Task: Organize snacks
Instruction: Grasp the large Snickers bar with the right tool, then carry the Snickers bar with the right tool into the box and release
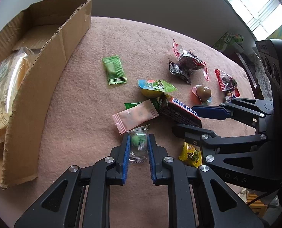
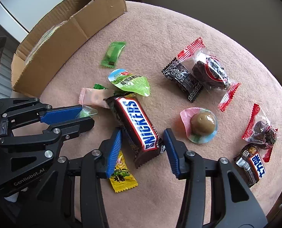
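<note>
Left wrist view: left gripper point(image 1: 139, 142) is clamped on a small clear-wrapped green candy point(image 1: 138, 140), bottom centre of frame, pads pressing both sides. Candy's long axis runs up-down in the frame, along the fingers, crimped ends top and bottom. Just above it, a pink wrapper point(image 1: 136, 115) lies on a diagonal, lower left to upper right. Right of that, the Snickers bar point(image 1: 180, 110) sits between the right gripper's point(image 1: 190, 118) fingers, entering from the right edge; the bar's long axis runs upper left to lower right. Cardboard box point(image 1: 45, 72) fills the left side, a pale packet inside it. Everything rests on a pink cloth point(image 1: 80, 104).

Right wrist view: right gripper point(image 2: 142, 142) straddles the near end of the Snickers bar point(image 2: 139, 123), centre frame. Jaws are apart; the left pad is close against the bar, the right pad shows a gap, so no grip yet. Bar's long axis points away from the camera, tilted toward the upper left. Left gripper point(image 2: 84, 115) at mid left holds the green candy point(image 2: 85, 112). A yellow candy point(image 2: 122, 174) lies under the left finger.
</note>
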`<state>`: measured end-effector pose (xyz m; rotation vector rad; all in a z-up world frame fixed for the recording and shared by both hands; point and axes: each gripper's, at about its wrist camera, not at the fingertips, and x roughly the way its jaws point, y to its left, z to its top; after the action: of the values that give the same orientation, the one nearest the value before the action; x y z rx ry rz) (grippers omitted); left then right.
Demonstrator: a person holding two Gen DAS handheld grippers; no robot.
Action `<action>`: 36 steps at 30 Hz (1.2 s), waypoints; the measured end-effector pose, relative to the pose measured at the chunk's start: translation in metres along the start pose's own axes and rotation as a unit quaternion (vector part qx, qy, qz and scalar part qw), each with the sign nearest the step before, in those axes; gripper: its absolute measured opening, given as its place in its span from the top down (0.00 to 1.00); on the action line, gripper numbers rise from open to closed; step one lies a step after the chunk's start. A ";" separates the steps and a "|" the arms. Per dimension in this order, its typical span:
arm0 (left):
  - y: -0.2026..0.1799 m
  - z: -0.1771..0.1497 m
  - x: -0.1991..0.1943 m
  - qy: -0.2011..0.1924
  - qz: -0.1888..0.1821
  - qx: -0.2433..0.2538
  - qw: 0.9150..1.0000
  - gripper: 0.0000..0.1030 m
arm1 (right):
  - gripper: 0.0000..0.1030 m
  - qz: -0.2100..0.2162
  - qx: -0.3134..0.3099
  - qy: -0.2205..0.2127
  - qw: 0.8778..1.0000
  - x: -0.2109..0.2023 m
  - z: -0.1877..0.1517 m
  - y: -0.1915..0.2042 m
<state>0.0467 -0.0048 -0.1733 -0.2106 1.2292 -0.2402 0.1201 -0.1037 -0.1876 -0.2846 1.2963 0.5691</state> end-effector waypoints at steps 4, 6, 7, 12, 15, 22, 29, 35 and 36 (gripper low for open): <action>0.004 -0.004 -0.003 0.000 -0.009 -0.013 1.000 0.84 | 0.72 0.015 0.012 -0.001 1.000 0.001 -0.002 0.002; 0.008 -0.007 -0.006 -0.001 -0.011 -0.017 1.000 0.84 | 0.74 0.025 0.021 -0.002 0.999 -0.001 -0.002 0.000; 0.008 -0.008 -0.007 -0.001 -0.013 -0.018 1.000 0.84 | 0.74 0.028 0.026 -0.004 0.999 -0.003 -0.005 -0.004; 0.010 -0.011 -0.013 -0.005 -0.019 -0.028 0.999 0.84 | 0.75 0.043 0.040 -0.009 0.998 -0.004 -0.018 -0.007; 0.009 -0.012 -0.016 -0.008 -0.021 -0.034 0.999 0.84 | 0.76 0.045 0.048 -0.015 0.998 -0.008 -0.023 -0.008; 0.014 -0.014 -0.026 -0.016 -0.022 -0.041 0.999 0.84 | 0.79 0.064 0.071 -0.029 0.995 -0.022 -0.038 -0.016; 0.011 -0.012 -0.023 -0.019 -0.016 -0.047 0.999 0.84 | 0.82 0.084 0.082 -0.037 0.992 -0.021 -0.048 -0.024; 0.011 -0.011 -0.033 -0.029 -0.015 -0.045 0.998 0.84 | 0.83 0.094 0.078 -0.065 0.990 -0.042 -0.041 -0.016; 0.011 -0.010 -0.035 -0.032 -0.015 -0.045 0.998 0.84 | 0.83 0.100 0.078 -0.070 0.989 -0.047 -0.041 -0.016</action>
<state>0.0268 0.0155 -0.1486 -0.3123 1.1755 -0.2024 0.0877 -0.1487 -0.1552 0.0159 1.2327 0.6422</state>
